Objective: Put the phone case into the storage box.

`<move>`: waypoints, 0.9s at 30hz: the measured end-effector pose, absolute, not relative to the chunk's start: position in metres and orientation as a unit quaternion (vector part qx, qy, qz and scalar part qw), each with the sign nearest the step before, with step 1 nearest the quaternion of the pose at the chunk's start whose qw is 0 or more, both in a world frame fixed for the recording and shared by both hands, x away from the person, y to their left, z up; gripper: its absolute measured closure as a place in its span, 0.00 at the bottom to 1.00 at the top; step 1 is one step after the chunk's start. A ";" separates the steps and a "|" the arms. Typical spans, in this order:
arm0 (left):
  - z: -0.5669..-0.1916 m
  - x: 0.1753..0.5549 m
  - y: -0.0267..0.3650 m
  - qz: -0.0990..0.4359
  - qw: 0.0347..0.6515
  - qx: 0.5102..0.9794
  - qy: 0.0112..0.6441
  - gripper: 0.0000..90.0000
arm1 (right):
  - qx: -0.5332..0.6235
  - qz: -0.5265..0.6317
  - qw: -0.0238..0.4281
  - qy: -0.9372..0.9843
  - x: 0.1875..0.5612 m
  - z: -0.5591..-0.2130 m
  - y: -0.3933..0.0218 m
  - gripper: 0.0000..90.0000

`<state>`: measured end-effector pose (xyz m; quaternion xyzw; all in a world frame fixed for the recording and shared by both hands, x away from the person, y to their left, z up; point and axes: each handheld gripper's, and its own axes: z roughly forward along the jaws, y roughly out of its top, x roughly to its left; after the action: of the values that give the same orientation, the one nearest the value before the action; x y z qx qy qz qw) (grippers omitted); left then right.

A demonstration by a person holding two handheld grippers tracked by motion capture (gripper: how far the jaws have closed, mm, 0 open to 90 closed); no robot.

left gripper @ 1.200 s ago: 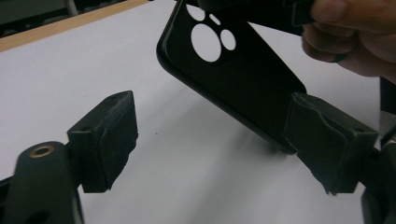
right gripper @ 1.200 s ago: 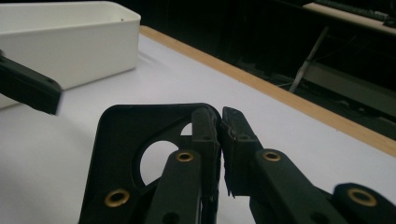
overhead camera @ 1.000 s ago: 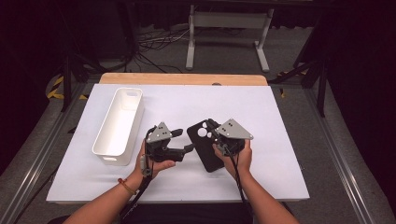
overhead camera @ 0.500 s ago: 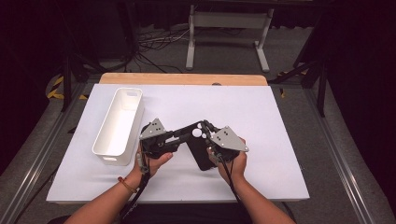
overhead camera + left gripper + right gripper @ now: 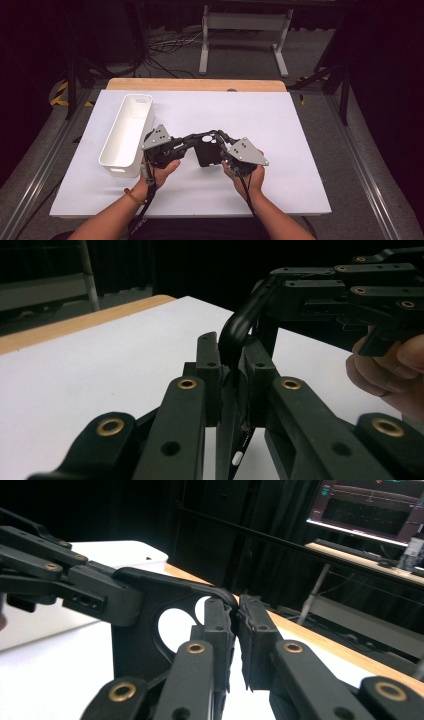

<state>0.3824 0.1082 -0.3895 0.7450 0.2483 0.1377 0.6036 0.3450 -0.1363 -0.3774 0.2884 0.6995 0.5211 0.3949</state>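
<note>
Both grippers hold a flat black plastic plate with round holes (image 5: 207, 152) upright above the white table (image 5: 280, 125): the left gripper (image 5: 192, 142) has just closed on one edge, the right gripper (image 5: 223, 140) pinches the other.

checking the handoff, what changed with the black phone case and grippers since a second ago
The left gripper has just been closing and now pinches the black phone case, which the right gripper kept gripping. The case went from lying flat to lifted on edge between them. The white bin and table stayed put.
</note>
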 end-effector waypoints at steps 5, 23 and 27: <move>-0.384 0.380 0.111 0.157 0.602 0.745 0.239 0.92 | 0.278 0.530 0.385 0.703 0.343 -0.373 -0.137 0.87; -0.373 0.379 0.121 0.175 0.604 0.745 0.224 0.92 | 0.261 0.528 0.353 0.727 0.339 -0.371 -0.149 0.63; -0.372 0.379 0.122 0.176 0.603 0.744 0.226 0.92 | 0.250 0.519 0.341 0.743 0.337 -0.376 -0.157 0.51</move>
<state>0.3790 0.1223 -0.3716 0.7441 0.2264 0.1765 0.6033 0.3368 -0.1573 -0.3758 0.2497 0.7432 0.5185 0.3411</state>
